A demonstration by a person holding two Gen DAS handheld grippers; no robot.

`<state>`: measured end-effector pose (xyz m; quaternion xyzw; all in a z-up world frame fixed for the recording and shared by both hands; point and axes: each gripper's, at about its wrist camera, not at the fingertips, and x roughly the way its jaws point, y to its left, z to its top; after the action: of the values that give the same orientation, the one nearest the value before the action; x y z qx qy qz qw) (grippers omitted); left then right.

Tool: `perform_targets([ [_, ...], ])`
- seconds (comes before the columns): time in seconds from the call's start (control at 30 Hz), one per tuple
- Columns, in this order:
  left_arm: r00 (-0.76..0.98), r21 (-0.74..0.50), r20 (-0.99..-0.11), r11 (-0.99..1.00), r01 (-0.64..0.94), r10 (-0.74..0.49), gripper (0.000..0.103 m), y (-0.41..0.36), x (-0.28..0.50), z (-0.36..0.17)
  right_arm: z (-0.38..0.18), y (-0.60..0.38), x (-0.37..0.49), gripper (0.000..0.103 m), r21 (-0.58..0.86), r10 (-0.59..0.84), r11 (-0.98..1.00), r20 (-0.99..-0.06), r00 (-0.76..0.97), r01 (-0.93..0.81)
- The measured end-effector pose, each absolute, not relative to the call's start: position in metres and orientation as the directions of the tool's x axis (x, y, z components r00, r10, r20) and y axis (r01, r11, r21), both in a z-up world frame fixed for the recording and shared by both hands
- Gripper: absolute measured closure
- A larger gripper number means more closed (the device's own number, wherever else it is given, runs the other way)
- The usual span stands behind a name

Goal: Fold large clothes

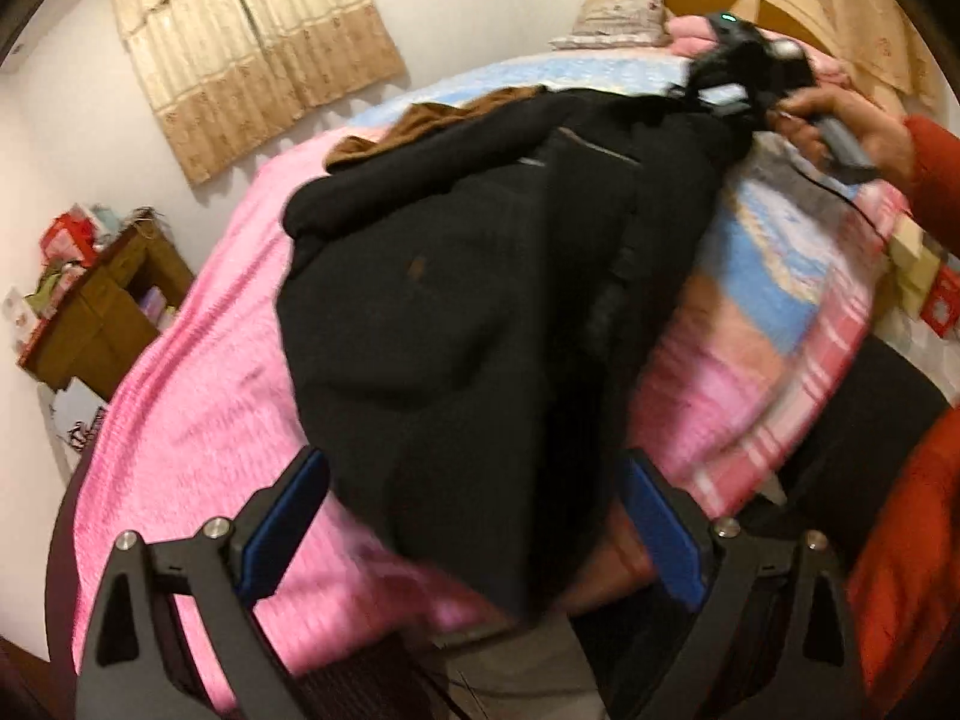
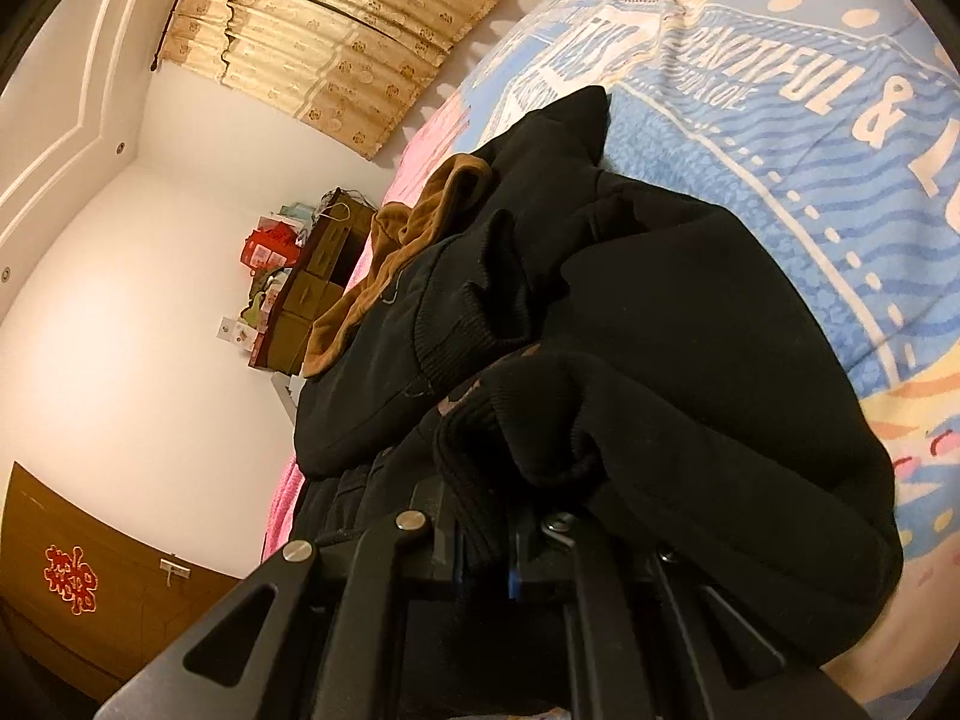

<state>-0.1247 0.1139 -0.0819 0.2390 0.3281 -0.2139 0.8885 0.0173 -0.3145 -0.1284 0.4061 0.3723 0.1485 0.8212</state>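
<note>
Little folding looks done: the bulky black knit-cuffed jacket [image 1: 456, 276] lies rumpled on the pink-and-blue bed [image 1: 198, 396]. Right tongs [image 2: 486, 564] pinch its ribbed hem; left tongs [image 1: 474, 516] gape, jacket between them ungripped.

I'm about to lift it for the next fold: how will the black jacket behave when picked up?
The black jacket will probably flop and sag: it already drapes in soft folds. It looks thick, so likely fairly heavy. Ribbed cuffs should grip well in the right gripper.

Black jacket [image 1: 456, 276], seemingly half-folded, lies bunched across the bed.
</note>
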Motion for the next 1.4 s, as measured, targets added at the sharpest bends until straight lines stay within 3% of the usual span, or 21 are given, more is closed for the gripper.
perform_targets([
  [0.03, 0.692, 0.26, -0.682, 0.807, 0.53, -0.235, 0.014, 0.116, -0.117, -0.08, -0.129, -0.315, 0.018, 0.097, 0.781, 0.55, 0.621, -0.49, 0.676, 0.061],
  [0.1, 0.615, 0.085, -0.715, 0.831, 0.55, -0.334, 0.03, 0.123, -0.092, -0.077, -0.128, -0.315, 0.019, 0.096, 0.784, 0.556, 0.617, -0.493, 0.669, 0.065],
  [0.17, 0.519, -0.094, -0.752, 0.845, 0.526, -0.406, 0.061, 0.13, -0.065, -0.079, -0.127, -0.315, 0.018, 0.096, 0.787, 0.562, 0.614, -0.491, 0.666, 0.063],
  [0.33, 0.516, -0.285, -0.708, 0.863, 0.416, -0.483, 0.075, 0.145, -0.021, -0.069, -0.103, -0.31, -0.002, 0.084, 0.803, 0.625, 0.596, -0.444, 0.642, -0.024],
  [0.37, 0.513, -0.344, -0.688, 0.854, 0.391, -0.513, 0.075, 0.151, -0.011, -0.067, -0.095, -0.31, -0.012, 0.072, 0.82, 0.656, 0.568, -0.401, 0.639, -0.069],
  [0.4, 0.507, -0.398, -0.67, 0.839, 0.371, -0.542, 0.075, 0.156, -0.002, -0.066, -0.09, -0.31, -0.019, 0.052, 0.834, 0.68, 0.542, -0.367, 0.635, -0.098],
  [0.47, 0.488, -0.459, -0.663, 0.824, 0.332, -0.567, 0.075, 0.159, 0.017, -0.07, -0.076, -0.315, -0.038, 0.03, 0.851, 0.711, 0.502, -0.306, 0.633, -0.152],
  [0.5, 0.483, -0.451, -0.678, 0.832, 0.323, -0.554, 0.075, 0.156, 0.025, -0.073, -0.069, -0.319, -0.049, 0.027, 0.847, 0.71, 0.503, -0.293, 0.64, -0.171],
  [0.6, 0.472, -0.422, -0.709, 0.852, 0.31, -0.523, 0.075, 0.141, 0.04, -0.082, -0.054, -0.332, -0.072, 0.027, 0.805, 0.657, 0.565, -0.306, 0.689, -0.181],
  [0.67, 0.462, -0.454, -0.705, 0.843, 0.29, -0.538, 0.075, 0.139, 0.047, -0.085, -0.044, -0.338, -0.084, 0.027, 0.721, 0.567, 0.674, -0.368, 0.737, -0.159],
  [0.8, 0.454, -0.468, -0.704, 0.838, 0.281, -0.546, 0.075, 0.142, 0.055, -0.081, -0.037, -0.32, -0.097, 0.027, 0.386, 0.341, 0.914, -0.556, 0.758, -0.127],
  [0.87, 0.452, -0.437, -0.717, 0.847, 0.301, -0.531, 0.074, 0.138, 0.052, -0.079, -0.041, -0.304, -0.095, 0.027, 0.253, 0.295, 0.953, -0.633, 0.716, -0.169],
  [0.97, 0.455, -0.418, -0.724, 0.855, 0.308, -0.518, 0.07, 0.137, 0.047, -0.08, -0.047, -0.287, -0.101, 0.027, 0.254, 0.373, 0.928, -0.667, 0.646, -0.273],
  [1.2, 0.466, -0.414, -0.722, 0.859, 0.302, -0.512, 0.071, 0.136, 0.046, -0.081, -0.049, -0.275, -0.107, 0.027, 0.341, 0.454, 0.891, -0.653, 0.606, -0.3],
  [1.3, 0.475, -0.394, -0.719, 0.861, 0.322, -0.507, 0.074, 0.133, 0.042, -0.079, -0.055, -0.264, -0.114, 0.027, 0.274, 0.405, 0.913, -0.695, 0.594, -0.303],
  [1.4, 0.48, -0.384, -0.716, 0.86, 0.336, -0.507, 0.077, 0.131, 0.036, -0.077, -0.08, -0.252, -0.105, 0.027, 0.142, 0.241, 0.966, -0.797, 0.554, -0.217],
])
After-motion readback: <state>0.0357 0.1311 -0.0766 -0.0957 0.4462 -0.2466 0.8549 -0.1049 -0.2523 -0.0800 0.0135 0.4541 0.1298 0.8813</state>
